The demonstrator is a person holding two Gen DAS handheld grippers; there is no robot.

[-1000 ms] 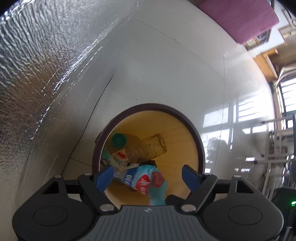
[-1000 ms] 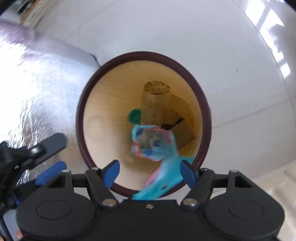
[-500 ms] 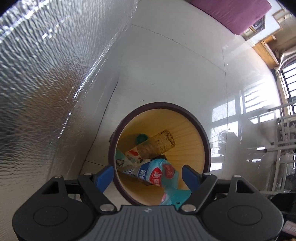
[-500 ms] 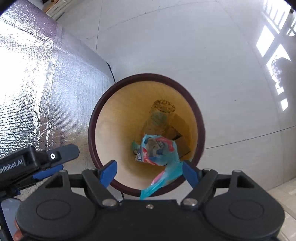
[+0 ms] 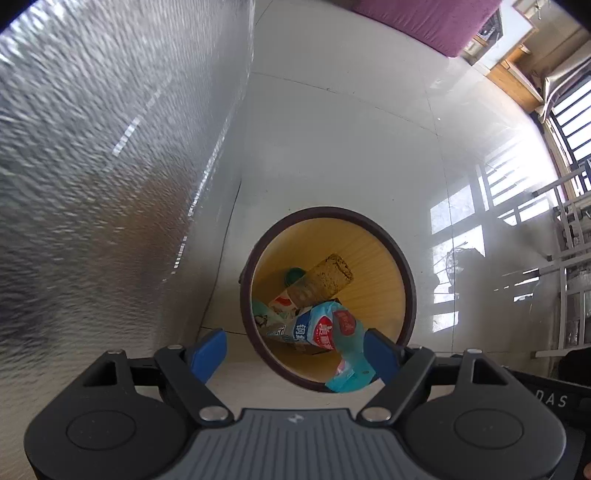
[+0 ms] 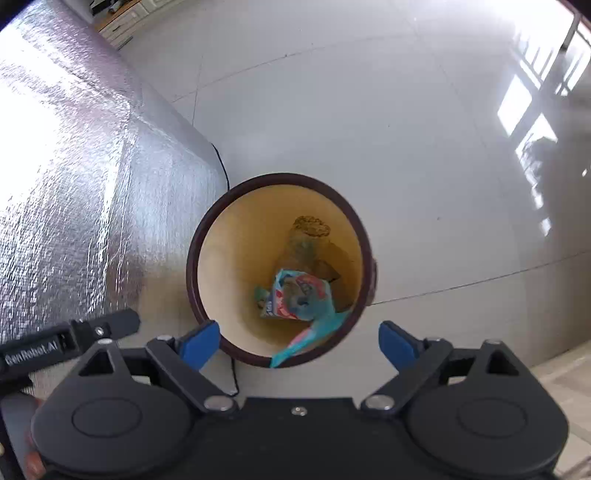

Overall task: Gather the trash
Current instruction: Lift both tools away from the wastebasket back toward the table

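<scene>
A round bin with a dark brown rim and a yellow wooden inside stands on the floor below both grippers. Inside lie a brown bottle, something with a green cap and a teal snack wrapper whose tail hangs over the near rim. My left gripper hovers above the bin, its jaws opening and nothing gripped. My right gripper is also above it, jaws opening wide with nothing between them. The left gripper's body shows at the right wrist view's left edge.
A silver foil-covered surface runs along the left of the bin. A thin black cable trails on the glossy white floor beside it. A purple cushion lies far off; railings stand at the right.
Both grippers have risen, so the bin looks smaller and farther. The right jaws have spread much wider, the left slightly. The wrapper stays in the bin, draped over its rim.
</scene>
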